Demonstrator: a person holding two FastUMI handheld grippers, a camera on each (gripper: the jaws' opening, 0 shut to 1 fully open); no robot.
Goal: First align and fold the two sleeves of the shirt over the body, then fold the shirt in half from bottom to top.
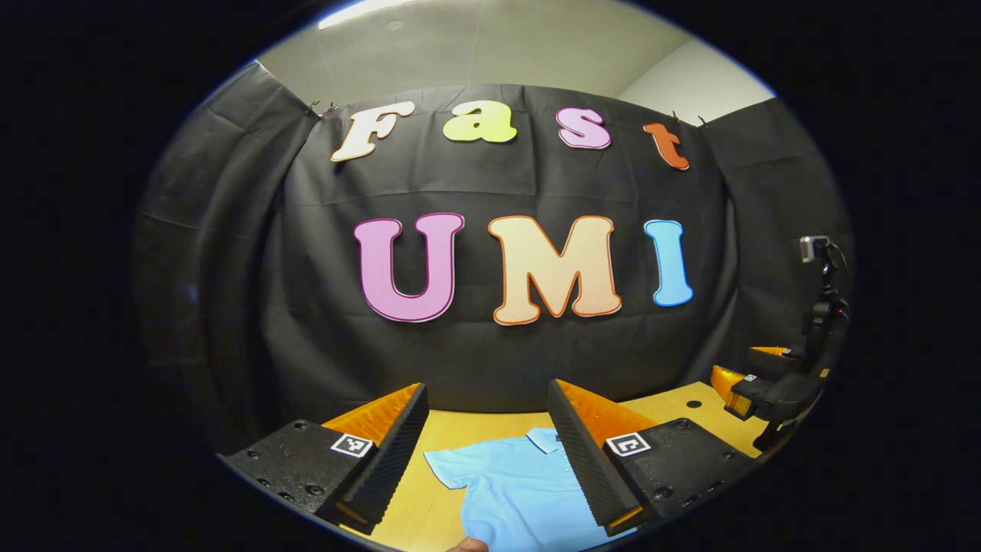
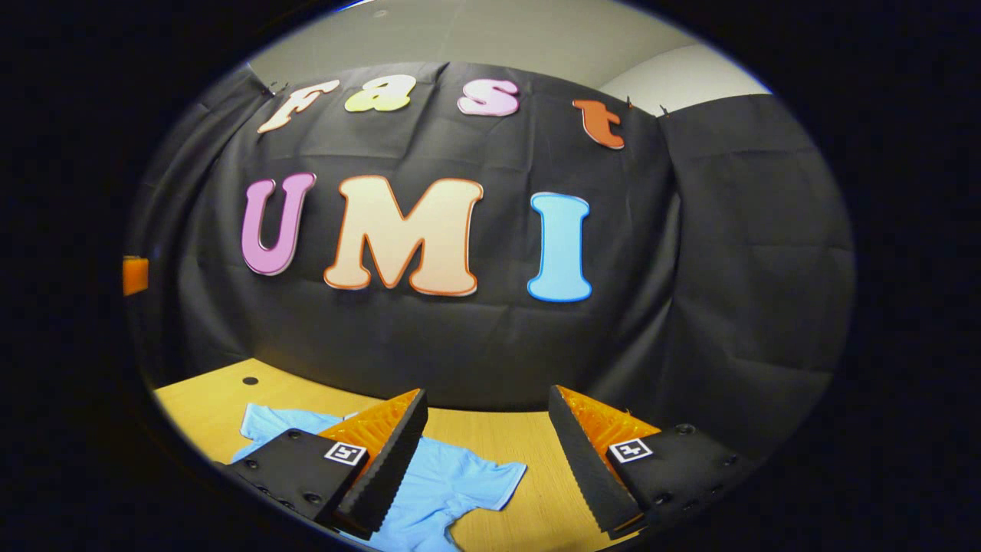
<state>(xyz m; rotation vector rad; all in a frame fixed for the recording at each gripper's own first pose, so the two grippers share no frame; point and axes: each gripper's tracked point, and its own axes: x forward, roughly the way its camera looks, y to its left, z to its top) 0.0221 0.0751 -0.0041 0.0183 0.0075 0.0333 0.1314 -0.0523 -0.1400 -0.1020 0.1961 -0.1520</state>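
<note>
A light blue polo shirt [image 1: 515, 489] lies flat on the wooden table [image 1: 674, 405], collar toward the wall, with its short sleeves spread out. My left gripper [image 1: 487, 399] hangs open above the shirt's upper half, nothing between its fingers. In the right gripper view the shirt [image 2: 448, 479] lies low and left, one sleeve [image 2: 490, 479] pointing right. My right gripper [image 2: 487, 402] is open too, held above the table just right of that sleeve. The right gripper [image 1: 755, 383] also shows at the far right of the left gripper view.
The black cloth wall [image 1: 490, 353] stands close behind the table's far edge. A small round hole [image 2: 250, 380] sits in the tabletop near the back left. Bare wood [image 2: 529, 452] lies right of the shirt. A fingertip [image 1: 467, 545] peeks in at the bottom.
</note>
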